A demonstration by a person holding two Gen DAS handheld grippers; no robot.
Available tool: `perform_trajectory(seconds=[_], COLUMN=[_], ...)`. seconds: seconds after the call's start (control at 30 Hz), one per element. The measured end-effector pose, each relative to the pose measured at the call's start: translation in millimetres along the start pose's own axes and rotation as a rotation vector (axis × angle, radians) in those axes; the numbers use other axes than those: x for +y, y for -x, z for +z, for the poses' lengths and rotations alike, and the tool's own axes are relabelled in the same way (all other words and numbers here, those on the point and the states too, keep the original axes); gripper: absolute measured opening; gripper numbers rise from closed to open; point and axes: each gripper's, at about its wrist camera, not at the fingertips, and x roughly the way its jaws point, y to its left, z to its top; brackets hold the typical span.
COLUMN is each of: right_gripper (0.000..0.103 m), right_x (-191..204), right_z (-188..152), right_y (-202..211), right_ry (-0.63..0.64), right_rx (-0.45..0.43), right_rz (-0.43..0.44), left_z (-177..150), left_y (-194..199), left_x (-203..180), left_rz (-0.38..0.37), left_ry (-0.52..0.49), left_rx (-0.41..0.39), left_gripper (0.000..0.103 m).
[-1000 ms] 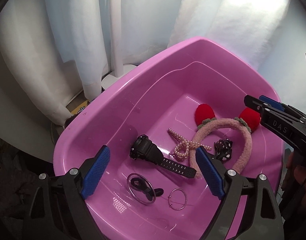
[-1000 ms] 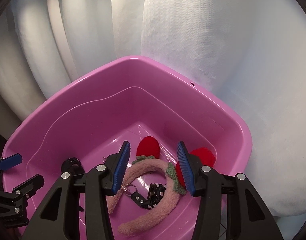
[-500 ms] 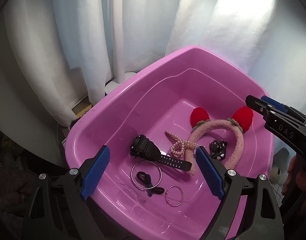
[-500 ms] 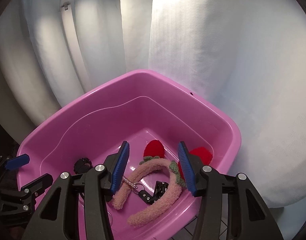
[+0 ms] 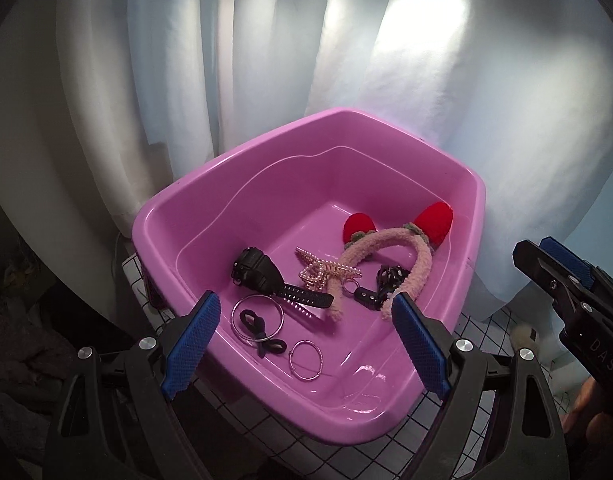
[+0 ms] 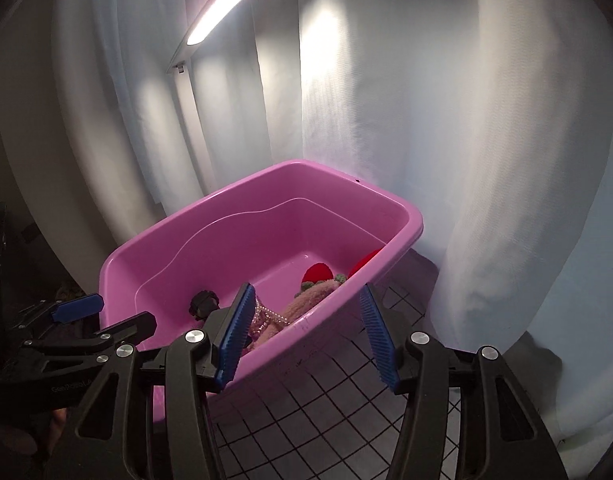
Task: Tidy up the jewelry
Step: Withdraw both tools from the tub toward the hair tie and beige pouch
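Note:
A pink plastic tub point(image 5: 178, 208) point(image 6: 266, 184) holds the jewelry. In the left wrist view I see a black watch point(image 5: 266, 276), a pearl bow point(image 5: 322, 272), a fuzzy pink headband with red ears point(image 5: 386, 240), a black keyring piece point(image 5: 382, 284), a large silver hoop point(image 5: 258, 316) around a black hair tie point(image 5: 262, 332), and a small hoop point(image 5: 306, 360). My left gripper point(image 5: 306, 344) is open and empty above the tub's near rim. My right gripper point(image 6: 306, 336) is open and empty, outside the tub's right corner. It also shows at the right of the left wrist view point(image 5: 554, 264).
The tub stands on a white surface with a black grid point(image 6: 326, 408). White curtains point(image 6: 426, 120) hang close behind and to the right. A lit lamp bar point(image 6: 226, 4) is overhead. Dark clutter point(image 5: 26, 340) lies to the left.
Both grippers have pulled up and back from the tub, so it looks smaller. The right gripper has opened wider and moved out past the tub's rim. The jewelry has not moved.

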Motion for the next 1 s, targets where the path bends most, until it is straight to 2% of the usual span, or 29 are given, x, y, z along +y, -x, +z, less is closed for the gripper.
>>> perform_trajectory(seconds=[0.07,0.47,0.63,0.8,0.9,1.0], right_gripper=[0.058,0.06,0.06,0.06,0.06,0.06], right_x=[-11.8,-119.2,-158.1,-185.5,-196.9,-204.2], right_z=[-20.8,-144.1,-175.2,-191.6,-199.3,-204.9], right_y=[21.0,106.8,122.3,132.8,135.2,131.6], right_ry=[-0.014,-0.064,-0.086,-0.106,-0.102,-0.054], right_rx=[-0.004,0.081,0.122,0.113,0.126,0.136], right_rz=[0.005,-0.062,-0.113,-0.173,-0.22,-0.225], left_z=[-13.6,-104.3,-135.9,-155.6,-164.4,-174.5], left_y=[10.6,45.6,46.2,36.0,24.0,14.7], left_x=[-12.5,-97.2,-132.6,-163.5,-178.8,-189.2], left_rz=[0.003,-0.012,-0.033,-0.065,-0.094,-0.117], left_ry=[-0.004,0.022,-0.006,-0.075,-0.104,-0.102], left_rx=[-0.007,0.012,0.031,0.027,0.06,0.068], left_gripper=[0.086,0.089,0.089,0.09,0.09,0.09])
